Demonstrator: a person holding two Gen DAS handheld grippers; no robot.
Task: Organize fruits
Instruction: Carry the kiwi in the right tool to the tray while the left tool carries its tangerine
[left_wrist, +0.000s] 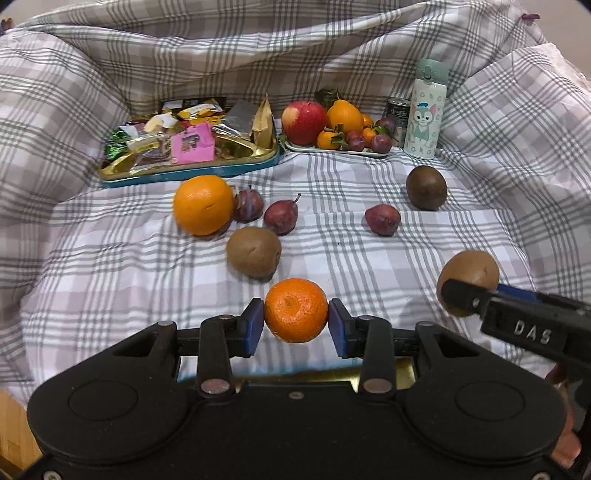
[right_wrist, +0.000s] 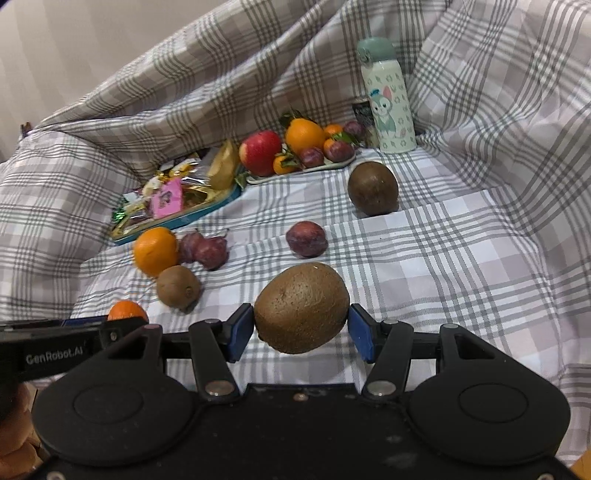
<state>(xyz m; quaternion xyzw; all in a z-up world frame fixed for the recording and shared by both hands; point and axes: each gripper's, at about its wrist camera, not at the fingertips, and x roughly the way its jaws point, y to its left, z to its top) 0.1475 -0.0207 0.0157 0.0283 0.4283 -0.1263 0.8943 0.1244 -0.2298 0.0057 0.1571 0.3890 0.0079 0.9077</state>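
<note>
My left gripper (left_wrist: 296, 322) is shut on a small mandarin (left_wrist: 296, 310), lifted above the checked cloth. My right gripper (right_wrist: 301, 326) is shut on a brown kiwi (right_wrist: 302, 307); that kiwi (left_wrist: 468, 275) also shows at the right of the left wrist view. Loose on the cloth lie a large orange (left_wrist: 204, 205), two kiwis (left_wrist: 254, 252) (left_wrist: 426, 187) and three dark red plums (left_wrist: 248, 205) (left_wrist: 280, 216) (left_wrist: 382, 220). A white fruit tray (left_wrist: 306, 148) at the back holds an apple (left_wrist: 303, 122), an orange, mandarins and plums.
A blue-rimmed gold tray (left_wrist: 184, 173) full of wrapped snacks sits left of the fruit tray. A pale green cartoon bottle (left_wrist: 424, 110) and a dark can (left_wrist: 398, 112) stand at the back right. Folds of checked cloth (left_wrist: 74, 110) rise on all sides.
</note>
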